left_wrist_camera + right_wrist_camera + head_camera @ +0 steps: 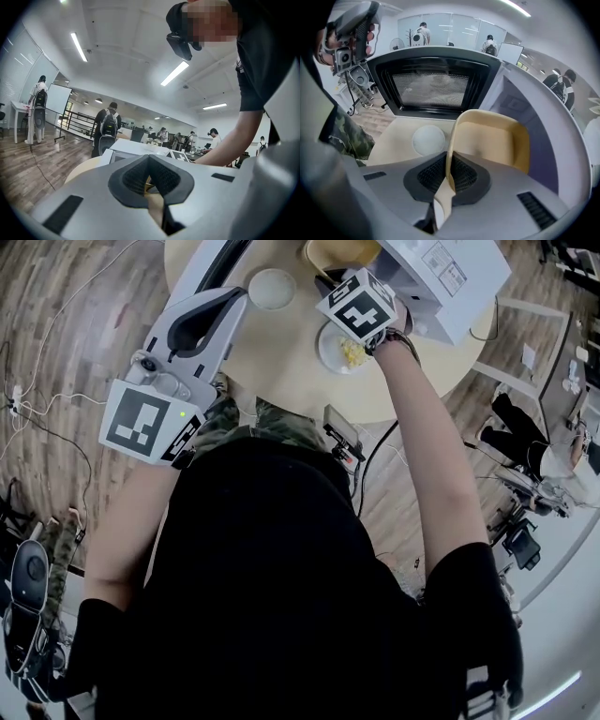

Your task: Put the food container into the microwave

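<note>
Beige plastic food container (492, 140), rim grasped by right claw (447, 176), hangs over the table (393, 140) near the white microwave (431, 89); door looks shut, so opening comes next; left claw (149, 161) clenched, empty

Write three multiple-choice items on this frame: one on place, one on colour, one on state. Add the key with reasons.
1. Where does the white disc lie?
A. on the floor
B. on the table
C. on a chair

2. What colour is the food container?
A. pale yellow
B. blue
C. black

3. What state is the right gripper in?
A. open and empty
B. shut on a spoon
C. shut on the food container's rim

Key:
1 B: the right gripper view shows the disc flat on the tabletop.
2 A: its walls and inside are pale yellow.
3 C: the jaws are pressed onto the rim from both sides.
</note>
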`<state>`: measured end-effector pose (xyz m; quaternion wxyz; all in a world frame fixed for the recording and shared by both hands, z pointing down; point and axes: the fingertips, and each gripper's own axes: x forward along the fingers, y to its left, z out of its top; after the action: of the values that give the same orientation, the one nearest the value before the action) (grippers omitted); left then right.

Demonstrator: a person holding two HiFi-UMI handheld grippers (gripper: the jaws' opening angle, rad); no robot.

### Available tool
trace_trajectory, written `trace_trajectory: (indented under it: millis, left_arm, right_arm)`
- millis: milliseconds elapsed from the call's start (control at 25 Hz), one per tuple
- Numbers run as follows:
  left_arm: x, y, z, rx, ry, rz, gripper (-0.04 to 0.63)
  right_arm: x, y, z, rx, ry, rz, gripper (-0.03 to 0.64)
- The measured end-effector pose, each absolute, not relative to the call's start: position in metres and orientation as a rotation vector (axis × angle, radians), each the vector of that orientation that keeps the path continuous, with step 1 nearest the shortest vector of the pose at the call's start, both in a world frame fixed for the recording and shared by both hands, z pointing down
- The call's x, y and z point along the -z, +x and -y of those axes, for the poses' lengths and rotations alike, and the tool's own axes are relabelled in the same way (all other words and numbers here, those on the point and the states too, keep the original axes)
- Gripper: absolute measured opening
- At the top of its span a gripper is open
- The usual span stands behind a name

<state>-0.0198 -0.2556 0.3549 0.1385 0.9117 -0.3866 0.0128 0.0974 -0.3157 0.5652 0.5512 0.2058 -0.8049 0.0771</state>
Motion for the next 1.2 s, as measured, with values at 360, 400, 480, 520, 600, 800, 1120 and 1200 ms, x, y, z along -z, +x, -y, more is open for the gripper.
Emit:
trace_trajectory:
  millis: [360,400,480,520,600,800,1120,1200]
  left_arm:
    - [-0.361,-0.022,0.255,-0.057,2.618,1.126,0.019]
    - [-0.361,-0.021,0.255,-0.06,2.617,1.125,0.018]
    - [-0.362,-0.021,0.255,-0.066,2.616,1.125,0.019]
    - [-0.362,-0.021,0.255,-0.07,2.615,1.125,0.019]
    - [-0.363,-0.021,0.254,-0.078,2.613,1.124,0.018]
    - [-0.366,-0.019,0.254,-0.096,2.607,1.122,0.019]
    - [-0.368,-0.028,0.252,-0.116,2.58,1.155,0.018]
    - [-0.369,-0.029,0.25,-0.12,2.574,1.161,0.019]
  right_arm:
    - [-0.586,0.115,0.35,-0.136,0.59,1.792,0.032]
    - [-0.588,0.118,0.354,-0.132,0.598,1.777,0.032]
    - [-0.591,0.122,0.361,-0.129,0.615,1.751,0.032]
    - [-0.592,0.125,0.364,-0.129,0.625,1.739,0.032]
    - [-0.596,0.131,0.37,-0.129,0.646,1.719,0.032]
    - [-0.601,0.141,0.388,-0.12,0.714,1.683,0.034]
    - [-0.612,0.15,0.408,-0.094,0.776,1.646,0.034]
    - [-0.615,0.154,0.412,-0.088,0.796,1.633,0.037]
